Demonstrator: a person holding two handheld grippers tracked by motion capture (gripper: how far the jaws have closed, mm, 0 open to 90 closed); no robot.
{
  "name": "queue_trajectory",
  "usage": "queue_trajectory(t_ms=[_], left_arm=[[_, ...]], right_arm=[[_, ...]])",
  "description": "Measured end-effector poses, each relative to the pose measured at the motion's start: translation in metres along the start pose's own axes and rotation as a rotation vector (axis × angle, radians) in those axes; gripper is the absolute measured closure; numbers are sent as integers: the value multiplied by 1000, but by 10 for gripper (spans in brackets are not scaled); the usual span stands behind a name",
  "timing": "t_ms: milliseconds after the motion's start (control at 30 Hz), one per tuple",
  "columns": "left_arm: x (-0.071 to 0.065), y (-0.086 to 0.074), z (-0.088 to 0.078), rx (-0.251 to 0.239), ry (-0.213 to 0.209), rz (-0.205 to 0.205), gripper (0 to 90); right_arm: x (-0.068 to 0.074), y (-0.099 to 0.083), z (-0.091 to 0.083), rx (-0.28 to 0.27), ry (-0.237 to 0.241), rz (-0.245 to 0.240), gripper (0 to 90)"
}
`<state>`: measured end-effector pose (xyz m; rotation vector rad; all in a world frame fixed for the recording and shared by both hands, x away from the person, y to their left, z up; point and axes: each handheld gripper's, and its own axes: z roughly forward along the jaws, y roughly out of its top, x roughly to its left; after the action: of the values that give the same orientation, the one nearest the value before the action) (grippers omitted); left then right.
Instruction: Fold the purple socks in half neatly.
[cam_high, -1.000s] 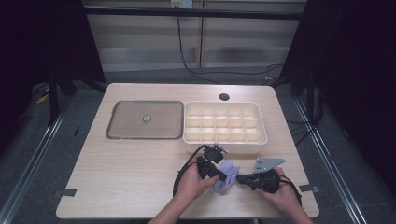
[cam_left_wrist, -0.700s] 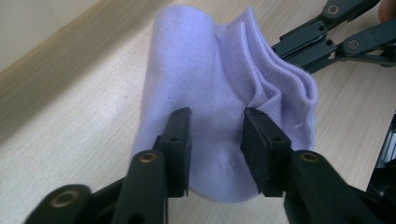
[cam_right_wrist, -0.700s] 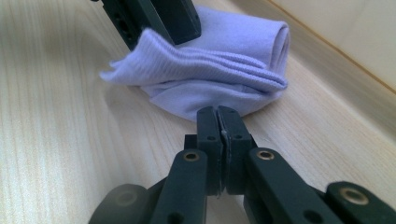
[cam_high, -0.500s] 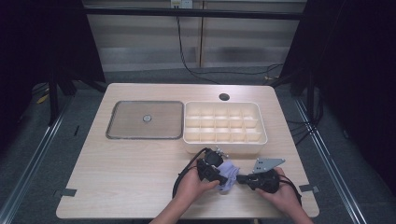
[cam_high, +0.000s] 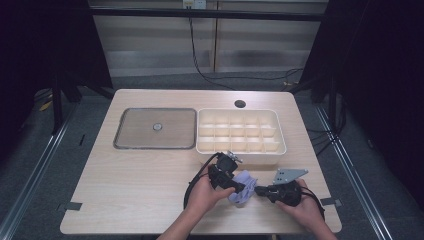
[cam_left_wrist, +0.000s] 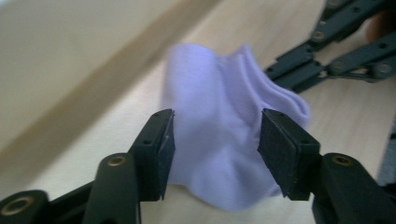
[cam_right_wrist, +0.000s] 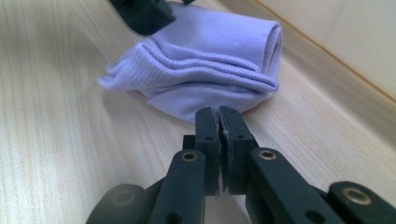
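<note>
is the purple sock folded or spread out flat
Folded. In the right gripper view the sock lies doubled on the table, ribbed edges stacked in layers along one side.

A lavender sock (cam_high: 243, 186) lies folded over on itself into a soft bundle on the tabletop (cam_high: 130, 175); it sits near the front edge, right of the middle; its ribbed cuff edges (cam_right_wrist: 196, 65) stack in layers along one side.
</note>
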<state>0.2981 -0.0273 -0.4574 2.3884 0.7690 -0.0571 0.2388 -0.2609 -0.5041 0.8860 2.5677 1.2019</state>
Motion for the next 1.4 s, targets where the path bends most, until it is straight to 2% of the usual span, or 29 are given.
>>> queue_trajectory(t_ms=[167,267,467,633,700,900,1000,1100,1333,1400], left_arm=[[9,-4,2,10,22,-6,418],[13,-6,4,11,20,-16,413],[16,-6,9,16,-12,-35,439],[18,-4,12,26,-9,-33,467],[19,-3,14,25,-17,-47,479],[22,-3,17,36,-33,-68,574],[22,-3,15,57,-42,-76,684],[23,-1,11,62,-68,-121,807],[24,0,3,58,-105,-184,837],[24,0,2,57,-101,-181,837]], right_arm=[[0,0,0,3,-1,-3,871],[0,1,0,0,-1,-4,871],[-1,0,-1,0,-2,-2,871],[-1,0,-2,0,-4,2,871],[-1,0,-2,0,-4,-1,871],[-2,0,-3,-5,-8,1,871],[-2,0,-3,-6,-8,0,871],[-3,0,-4,-11,-9,4,871],[-3,2,-7,-22,-17,1,873],[-2,3,-9,-29,-20,0,873]])
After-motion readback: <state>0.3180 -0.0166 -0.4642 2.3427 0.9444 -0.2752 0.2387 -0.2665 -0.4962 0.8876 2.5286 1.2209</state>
